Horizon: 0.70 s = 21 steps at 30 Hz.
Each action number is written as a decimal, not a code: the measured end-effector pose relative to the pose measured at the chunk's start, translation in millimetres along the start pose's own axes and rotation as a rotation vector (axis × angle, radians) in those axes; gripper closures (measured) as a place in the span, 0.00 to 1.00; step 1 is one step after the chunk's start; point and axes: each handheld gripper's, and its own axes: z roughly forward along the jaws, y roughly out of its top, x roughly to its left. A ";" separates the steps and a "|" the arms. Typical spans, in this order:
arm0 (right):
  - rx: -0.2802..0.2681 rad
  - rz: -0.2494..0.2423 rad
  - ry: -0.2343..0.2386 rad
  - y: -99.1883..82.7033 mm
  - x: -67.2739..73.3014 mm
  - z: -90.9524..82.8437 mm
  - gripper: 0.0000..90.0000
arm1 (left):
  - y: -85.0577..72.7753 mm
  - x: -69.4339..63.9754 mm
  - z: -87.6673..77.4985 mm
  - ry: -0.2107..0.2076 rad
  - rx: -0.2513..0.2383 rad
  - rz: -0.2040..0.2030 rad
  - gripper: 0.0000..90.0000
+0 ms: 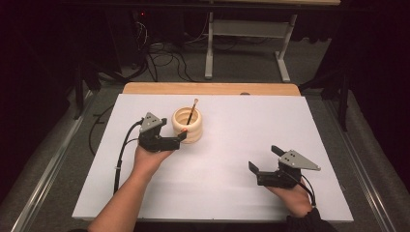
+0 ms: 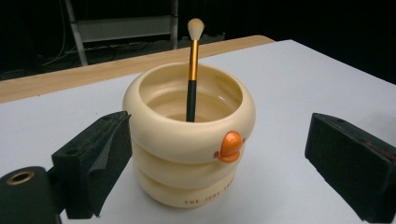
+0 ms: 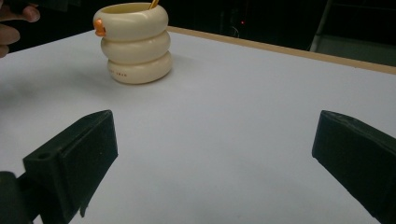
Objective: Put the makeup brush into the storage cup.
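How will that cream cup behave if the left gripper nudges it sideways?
The cup would probably slide rather than tip: its base looks wide and flat on the smooth white table. Its glossy, bulging rings may slip in the pads. The brush leans loose inside and would likely rattle or shift.

High view: fixed above the table's near edge, looking forward and down on the cream ribbed ring-stacked plastic pot. Left gripper view sits close beside the pot, level. Right gripper view faces the same pot from well apart, low over the white tabletop.
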 end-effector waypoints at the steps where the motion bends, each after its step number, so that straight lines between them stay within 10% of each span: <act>1: -0.001 0.002 0.001 0.0 0.0 -0.1 0.02 | -1.8 -0.8 -2.3 0.000 -0.002 -0.002 0.09; 21: -0.009 0.000 0.001 0.6 2.4 -1.6 0.02 | -46.5 -17.8 -52.5 -0.042 -0.034 0.006 0.09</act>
